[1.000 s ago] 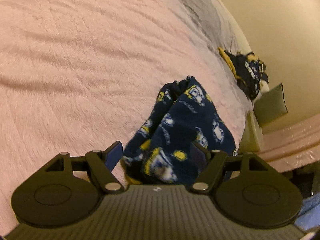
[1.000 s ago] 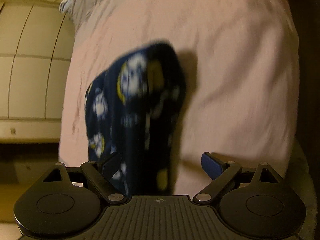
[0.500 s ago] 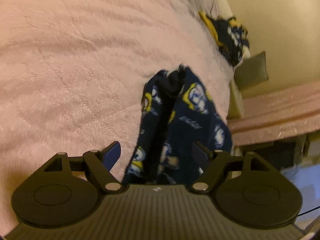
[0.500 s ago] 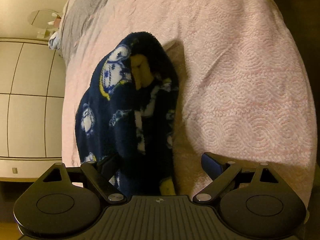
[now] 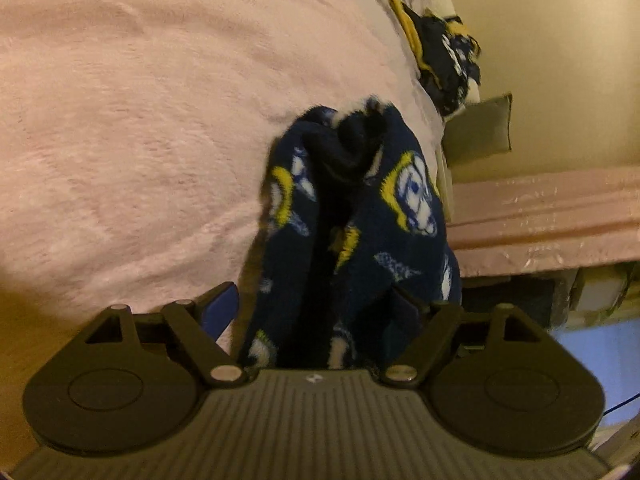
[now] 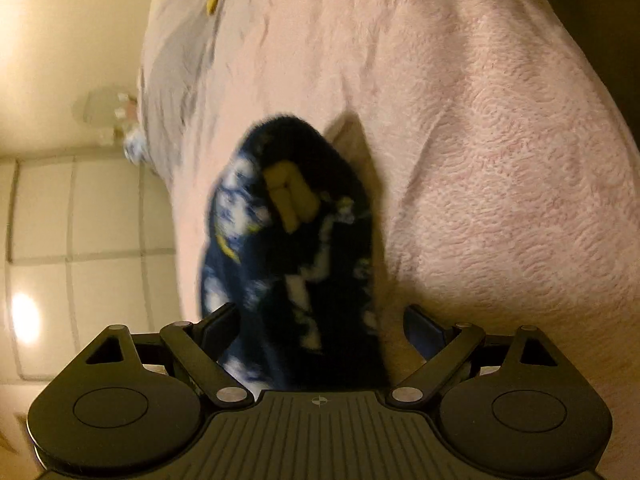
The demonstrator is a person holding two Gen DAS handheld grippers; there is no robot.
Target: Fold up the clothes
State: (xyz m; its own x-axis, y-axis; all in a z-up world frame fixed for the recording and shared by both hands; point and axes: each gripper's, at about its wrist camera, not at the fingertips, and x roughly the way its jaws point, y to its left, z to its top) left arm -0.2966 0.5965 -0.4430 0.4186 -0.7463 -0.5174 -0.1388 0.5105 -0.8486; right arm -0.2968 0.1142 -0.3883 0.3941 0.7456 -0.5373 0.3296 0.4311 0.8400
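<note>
Navy fleece garment (image 5: 352,232) hangs bunched above the pink bed (image 5: 140,120), between the wide-spread fingers of the left gripper (image 5: 316,308) and right gripper (image 6: 320,328); whether either actually pinches it, I cannot tell. Loose fleece could slide off, collapsing the fold.

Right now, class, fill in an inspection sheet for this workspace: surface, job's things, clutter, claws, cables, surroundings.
Surface: pink bedspread, textured.
Job's things: navy printed fleece garment, bunched, lying between the fingers of both claws.
Clutter: second navy-and-yellow garment at the bed's far edge; olive cushion beside it.
Claws: left claw and right claw both open.
Cables: thin dark line at the left view's right edge, unclear.
Surroundings: cream wall; panelled cupboard doors.
</note>
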